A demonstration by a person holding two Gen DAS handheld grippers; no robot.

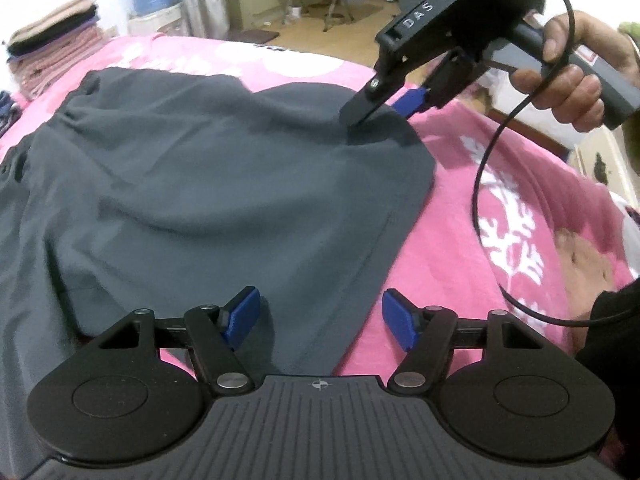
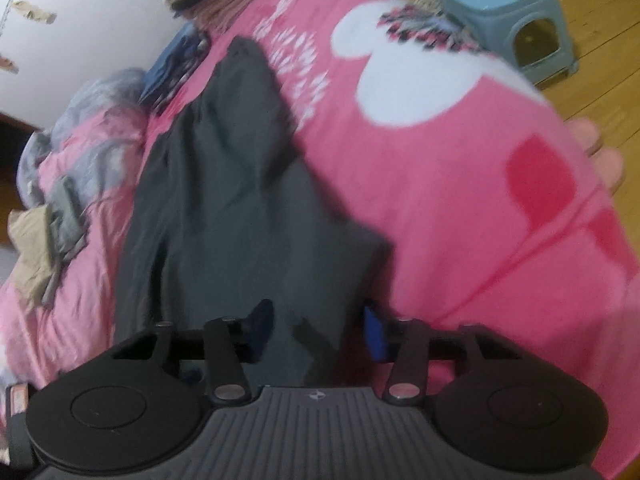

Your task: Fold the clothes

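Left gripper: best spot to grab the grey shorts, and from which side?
Probably the hem edge of the grey shorts directly ahead of the left gripper, approached from the blanket side. That edge lies flat and exposed on the pink, so a lower finger could slide under it. Its jaws stand open. The right gripper is already at the far corner.

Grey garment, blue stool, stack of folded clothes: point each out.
Grey garment [image 1: 192,184], left wrist view, middle of the fabric.
Blue stool [image 2: 502,4], right wrist view, its top.
Stack of folded clothes [image 1: 56,52], left wrist view, the stack's side.
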